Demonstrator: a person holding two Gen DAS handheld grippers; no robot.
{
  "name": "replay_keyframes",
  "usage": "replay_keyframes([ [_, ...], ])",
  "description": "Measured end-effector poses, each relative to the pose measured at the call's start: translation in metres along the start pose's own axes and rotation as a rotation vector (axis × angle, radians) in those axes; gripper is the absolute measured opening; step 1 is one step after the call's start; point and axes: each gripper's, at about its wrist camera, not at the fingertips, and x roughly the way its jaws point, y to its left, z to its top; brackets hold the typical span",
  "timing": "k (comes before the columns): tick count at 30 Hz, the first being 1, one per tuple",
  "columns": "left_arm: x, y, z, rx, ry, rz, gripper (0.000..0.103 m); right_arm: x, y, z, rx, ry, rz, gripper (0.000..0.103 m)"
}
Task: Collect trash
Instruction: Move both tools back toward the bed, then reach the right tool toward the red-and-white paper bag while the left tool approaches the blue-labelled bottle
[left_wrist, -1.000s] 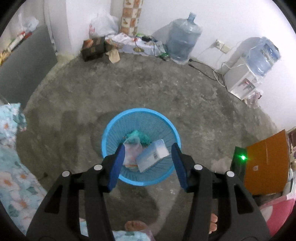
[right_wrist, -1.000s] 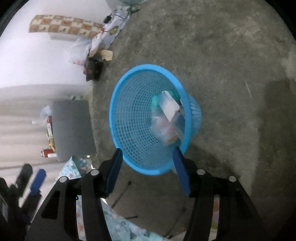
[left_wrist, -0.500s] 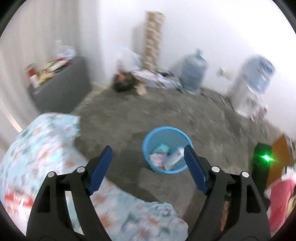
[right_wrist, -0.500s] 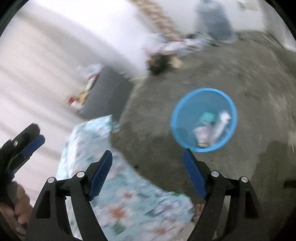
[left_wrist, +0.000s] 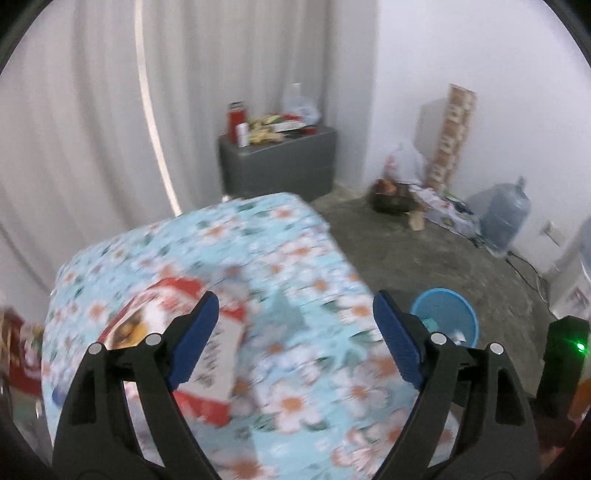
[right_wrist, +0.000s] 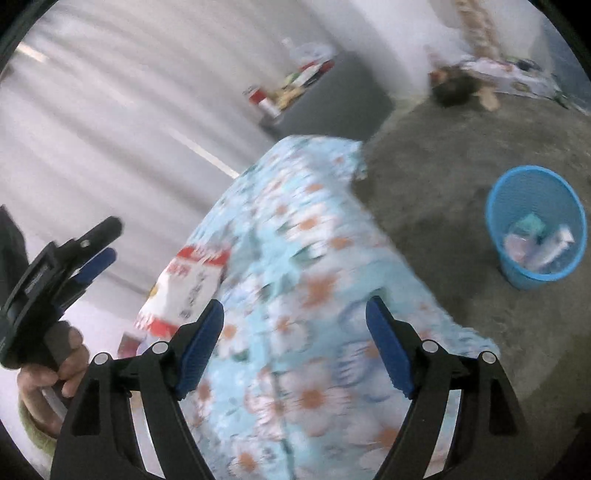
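Observation:
A red and white snack bag (left_wrist: 177, 332) lies on the floral bedspread (left_wrist: 295, 280), partly behind my left finger; it also shows in the right wrist view (right_wrist: 188, 284). My left gripper (left_wrist: 295, 336) is open and empty above the bed. My right gripper (right_wrist: 295, 343) is open and empty over the bedspread (right_wrist: 314, 258). The left gripper (right_wrist: 88, 251) shows at the left edge of the right wrist view. The blue trash basket (left_wrist: 445, 317) stands on the floor to the right, with wrappers inside (right_wrist: 537, 229).
A grey cabinet (left_wrist: 277, 162) with bottles and clutter stands by the curtain. Bags, a box and a water jug (left_wrist: 504, 218) line the far wall. A black device with a green light (left_wrist: 565, 347) stands at right. The floor is bare concrete (right_wrist: 461, 158).
Both grippers have swung away from the basket and up over the bed. The basket has shifted to the right edge of both views. The snack bag has come into view.

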Motion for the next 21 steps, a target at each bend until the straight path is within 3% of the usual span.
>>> replay_keyframes([
  [11,-0.01,0.071,-0.034,-0.133,0.052,0.139,0.081,0.036,0.071,-0.034,-0.189,0.14,0.073,0.077],
  [21,-0.019,0.104,-0.052,-0.197,0.066,0.216,0.081,0.052,0.097,-0.053,-0.27,0.195,0.076,0.081],
])
